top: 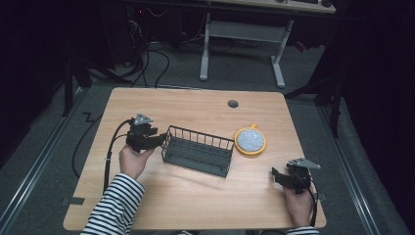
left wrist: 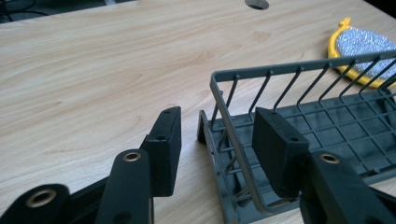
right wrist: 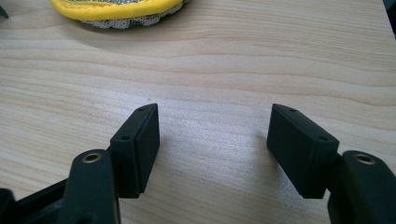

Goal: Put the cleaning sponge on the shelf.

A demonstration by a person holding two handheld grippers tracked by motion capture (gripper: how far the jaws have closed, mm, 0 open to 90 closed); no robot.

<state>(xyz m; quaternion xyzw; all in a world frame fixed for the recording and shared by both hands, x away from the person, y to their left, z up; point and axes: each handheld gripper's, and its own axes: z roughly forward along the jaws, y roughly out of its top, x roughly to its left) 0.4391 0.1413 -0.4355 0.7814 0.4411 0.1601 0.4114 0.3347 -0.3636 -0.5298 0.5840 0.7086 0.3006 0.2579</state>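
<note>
No readable brand or label anywhere I look. Table point(top: 195, 196): light wood grain, rounded corners, round grommet hole point(top: 233, 104) near far edge. Dark grey wire rack point(top: 197, 151) at centre: rectangular, thin upright bars, grid floor, empty. My left tool point(left wrist: 219, 140) spread wide, straddling rack's end wall, one jaw inside, one outside. Round scrubber point(top: 250, 140), glittery silver face, yellow rim, just right of rack. My right tool point(right wrist: 224, 149) released, empty, over bare wood near right corner.

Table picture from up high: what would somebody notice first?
Probably the dark wire rack in the middle of the wooden table, with the left gripper open around its end wall. Next, the bright yellow-rimmed sparkly scrubber just right of it. The right gripper waits open near the table's right front corner.
</note>
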